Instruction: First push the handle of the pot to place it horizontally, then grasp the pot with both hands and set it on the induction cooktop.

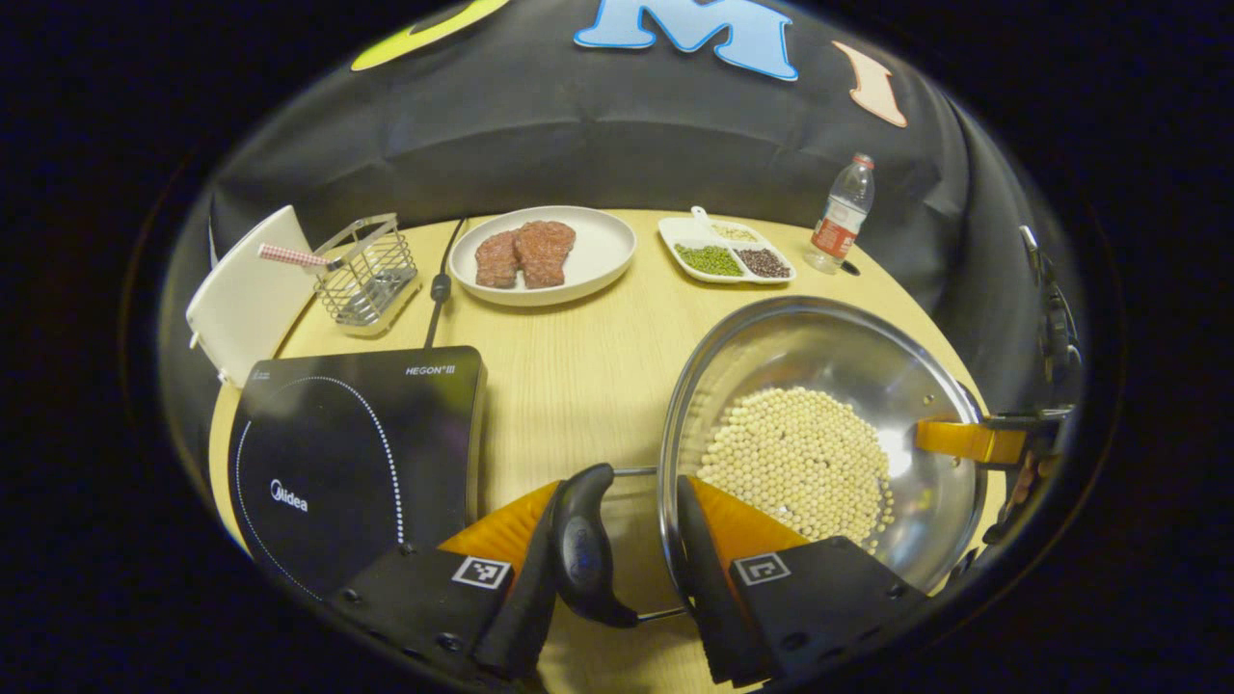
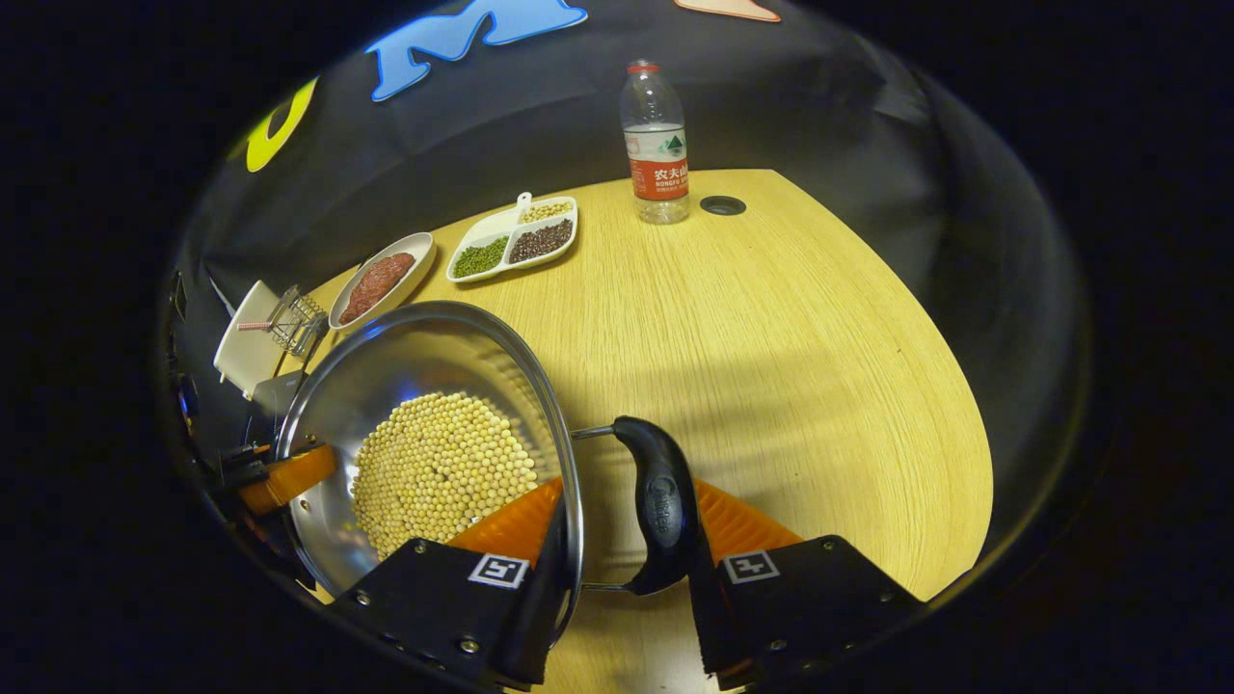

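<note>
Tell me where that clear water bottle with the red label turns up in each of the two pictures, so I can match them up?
Left gripper view: the water bottle stands upright at the upper right, at the table's far edge, right of the divided bean tray.
Right gripper view: the water bottle stands upright at top centre, right of the same divided bean tray.
Shared landmark: the pot of pale beans, low in both views.

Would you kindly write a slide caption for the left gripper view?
Left claw straddling the bean-filled pot's rim and side handle, induction cooktop alongside on the table.
</note>
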Motion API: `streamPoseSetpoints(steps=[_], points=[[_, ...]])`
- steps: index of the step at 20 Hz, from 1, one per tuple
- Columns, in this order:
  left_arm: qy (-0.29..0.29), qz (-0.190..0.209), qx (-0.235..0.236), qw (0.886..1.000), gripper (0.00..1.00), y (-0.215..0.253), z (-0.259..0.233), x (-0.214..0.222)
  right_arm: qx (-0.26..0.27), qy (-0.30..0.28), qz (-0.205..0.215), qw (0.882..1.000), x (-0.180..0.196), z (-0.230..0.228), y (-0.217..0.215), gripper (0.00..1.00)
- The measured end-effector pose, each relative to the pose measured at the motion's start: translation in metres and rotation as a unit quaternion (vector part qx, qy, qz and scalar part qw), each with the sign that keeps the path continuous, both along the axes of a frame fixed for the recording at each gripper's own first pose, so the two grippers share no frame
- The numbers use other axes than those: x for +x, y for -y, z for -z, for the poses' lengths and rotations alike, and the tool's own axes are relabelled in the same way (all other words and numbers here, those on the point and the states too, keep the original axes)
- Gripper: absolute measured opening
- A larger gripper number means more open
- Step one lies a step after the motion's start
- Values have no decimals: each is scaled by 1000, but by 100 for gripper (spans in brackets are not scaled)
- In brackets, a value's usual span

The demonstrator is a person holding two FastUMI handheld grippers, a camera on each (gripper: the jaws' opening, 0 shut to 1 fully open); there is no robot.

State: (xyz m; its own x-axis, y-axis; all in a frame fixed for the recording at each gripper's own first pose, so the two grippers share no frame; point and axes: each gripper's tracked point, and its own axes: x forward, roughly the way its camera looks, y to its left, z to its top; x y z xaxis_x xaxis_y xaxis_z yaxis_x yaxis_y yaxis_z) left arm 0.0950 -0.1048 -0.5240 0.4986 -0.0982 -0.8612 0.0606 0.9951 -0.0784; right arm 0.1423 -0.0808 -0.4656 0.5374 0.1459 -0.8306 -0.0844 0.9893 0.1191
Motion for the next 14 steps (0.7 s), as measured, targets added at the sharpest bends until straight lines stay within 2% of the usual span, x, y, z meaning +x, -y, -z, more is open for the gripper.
streamPoseSetpoints(steps=[1,3,5,8,9,11,12,13,14], points=[[2,1,-1,1000,68,2,-5,-2,1,-3,3,1000,-4,-1,0,59],[5,4,-4,1000,65,0,-13,-7,-1,0,4,1000,-12,-8,0,58],[6,5,-9,1000,68,-2,-19,-10,-6,6,4,1000,-16,-17,-2,58],[14,7,-13,1000,68,-7,-34,-13,-9,13,7,1000,-24,-32,-6,58],[18,8,-13,1000,65,-9,-40,-14,-9,15,8,1000,-27,-38,-9,58],[22,8,-14,1000,65,-14,-50,-16,-9,22,7,1000,-32,-48,-13,58],[23,8,-13,1000,68,-17,-55,-17,-9,25,7,1000,-35,-52,-16,58],[26,9,-10,1000,65,-21,-59,-19,-8,28,5,1000,-36,-54,-19,58],[28,10,-8,1000,68,-25,-64,-19,-7,29,4,1000,-39,-57,-23,58]])
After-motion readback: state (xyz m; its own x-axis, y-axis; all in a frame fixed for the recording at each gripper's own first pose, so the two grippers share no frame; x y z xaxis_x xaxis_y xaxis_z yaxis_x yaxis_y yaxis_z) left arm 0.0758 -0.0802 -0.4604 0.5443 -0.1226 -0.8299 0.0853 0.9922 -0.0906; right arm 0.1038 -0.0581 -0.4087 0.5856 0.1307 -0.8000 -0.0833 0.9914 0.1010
